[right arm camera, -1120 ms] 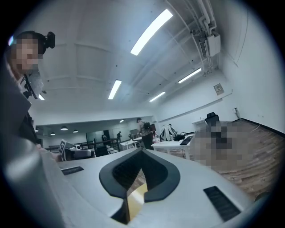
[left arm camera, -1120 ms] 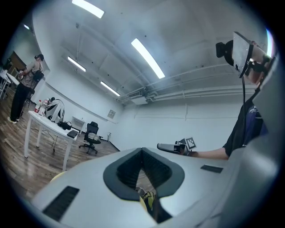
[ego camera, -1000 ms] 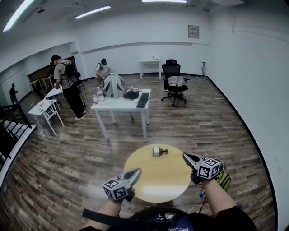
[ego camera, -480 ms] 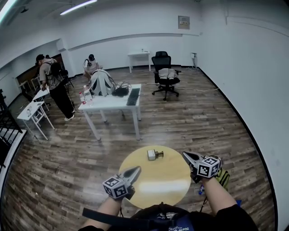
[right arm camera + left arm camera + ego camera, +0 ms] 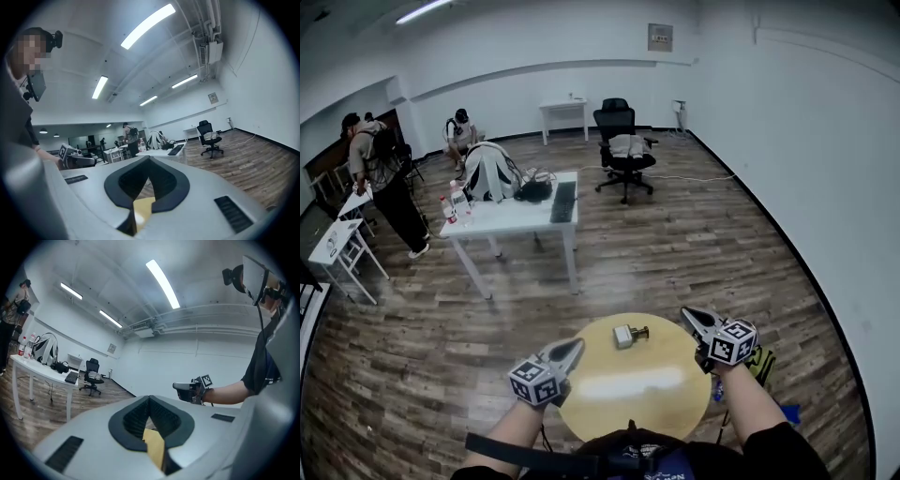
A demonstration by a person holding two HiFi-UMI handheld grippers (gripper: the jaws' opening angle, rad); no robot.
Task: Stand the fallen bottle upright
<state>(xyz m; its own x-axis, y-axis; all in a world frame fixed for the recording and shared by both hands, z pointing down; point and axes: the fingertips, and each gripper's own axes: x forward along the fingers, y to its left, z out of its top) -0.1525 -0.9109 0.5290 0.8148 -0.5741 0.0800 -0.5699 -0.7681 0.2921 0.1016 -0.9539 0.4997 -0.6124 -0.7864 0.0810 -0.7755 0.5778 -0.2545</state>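
- Lying on its side, the bottle is small, with a pale, blocky body and a darker, brassy neck that points toward the right of the frame.
- It rests on the upper part of the round table, low and centre in the head view, between the two grippers and touched by neither.
- The left gripper hovers over the table's left edge. Its jaws are pressed together and hold nothing.
- The right gripper hangs by the table's upper right edge. Its jaws also meet tip to tip and are empty.
- Counted: one bottle on the round table, two grippers, one marker cube on each, and one black office chair.
- Also counted: one long white desk and at least two people, a standing person and a seated person, both at the upper left.
- The tabletop is smooth, yellow and glossy, with a pale glare across it.
- The gripper shells are matte grey and tapered. Their own views show black ribbed pads closing to a point.
- The floor is dark wood planking, and the walls are plain white.
- A keyboard and a backpack sit on the white desk.
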